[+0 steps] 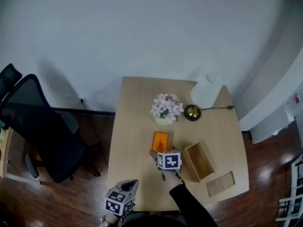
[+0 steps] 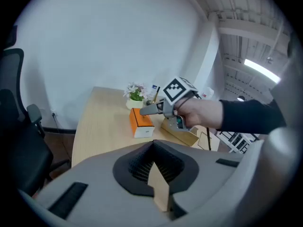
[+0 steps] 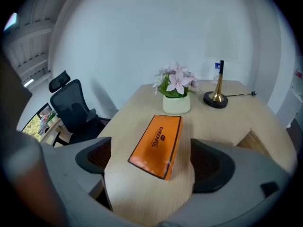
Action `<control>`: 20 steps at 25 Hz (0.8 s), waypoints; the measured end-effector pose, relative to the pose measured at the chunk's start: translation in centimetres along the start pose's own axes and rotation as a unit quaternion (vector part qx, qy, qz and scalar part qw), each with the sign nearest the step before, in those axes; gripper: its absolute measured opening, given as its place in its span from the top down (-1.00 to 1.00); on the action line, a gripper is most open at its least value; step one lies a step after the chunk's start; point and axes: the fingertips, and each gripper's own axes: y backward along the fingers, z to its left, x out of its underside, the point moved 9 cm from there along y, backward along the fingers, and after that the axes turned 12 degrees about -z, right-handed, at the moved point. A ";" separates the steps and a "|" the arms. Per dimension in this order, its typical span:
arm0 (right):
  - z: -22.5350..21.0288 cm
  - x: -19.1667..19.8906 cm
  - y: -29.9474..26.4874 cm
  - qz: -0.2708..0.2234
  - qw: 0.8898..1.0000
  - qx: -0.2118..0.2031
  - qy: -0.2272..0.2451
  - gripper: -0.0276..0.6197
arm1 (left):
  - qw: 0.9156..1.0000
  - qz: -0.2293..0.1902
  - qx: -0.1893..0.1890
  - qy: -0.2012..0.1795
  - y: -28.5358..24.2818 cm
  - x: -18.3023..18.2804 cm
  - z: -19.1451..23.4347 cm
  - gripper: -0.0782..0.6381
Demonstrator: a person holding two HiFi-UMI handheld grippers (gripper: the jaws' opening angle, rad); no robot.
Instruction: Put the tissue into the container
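Right gripper view: the right gripper gapes wide around the orange tissue box, which lies on the table, left of the wooden container. The left gripper is closed and empty.

Head view: high overhead, looking steeply down on the whole table. Left gripper view: off the table's near edge, facing across it. Right gripper view: close above the orange tissue box, which shows in all three.
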 end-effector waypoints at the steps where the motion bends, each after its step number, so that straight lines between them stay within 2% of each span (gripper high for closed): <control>1: 0.2 -0.1 -1.2 0.006 1.000 0.000 -0.004 -0.69 | 1.000 0.007 -0.002 0.005 0.2 0.5 0.1 0.79; 5: 0.1 0.6 -5.4 0.056 0.998 0.020 -0.009 -0.69 | 0.999 0.026 -0.017 0.024 0.5 1.7 0.6 0.79; 7: 0.0 1.5 -6.7 0.082 0.996 0.016 -0.022 -0.69 | 0.999 0.024 -0.031 0.027 0.4 1.8 0.8 0.79; 11: -0.8 2.2 -7.8 0.082 0.996 0.007 -0.022 -0.68 | 0.998 0.022 -0.056 0.031 0.3 1.4 0.3 0.79; 14: -1.2 2.3 -8.0 0.082 0.996 -0.008 -0.023 -0.51 | 0.997 0.026 -0.061 0.030 -0.1 1.3 -0.4 0.79; 16: -1.4 1.9 -7.7 0.083 0.996 -0.031 -0.021 -0.42 | 0.998 0.027 -0.060 0.025 -0.5 0.9 -0.8 0.79; 18: -1.1 1.6 -6.9 0.079 0.994 -0.076 -0.021 -0.37 | 0.998 0.024 -0.059 0.021 -1.1 0.6 -1.3 0.79; 20: -1.4 1.4 -4.9 0.070 0.993 -0.099 0.001 -0.35 | 0.998 0.022 -0.056 0.017 -1.8 0.3 -1.8 0.79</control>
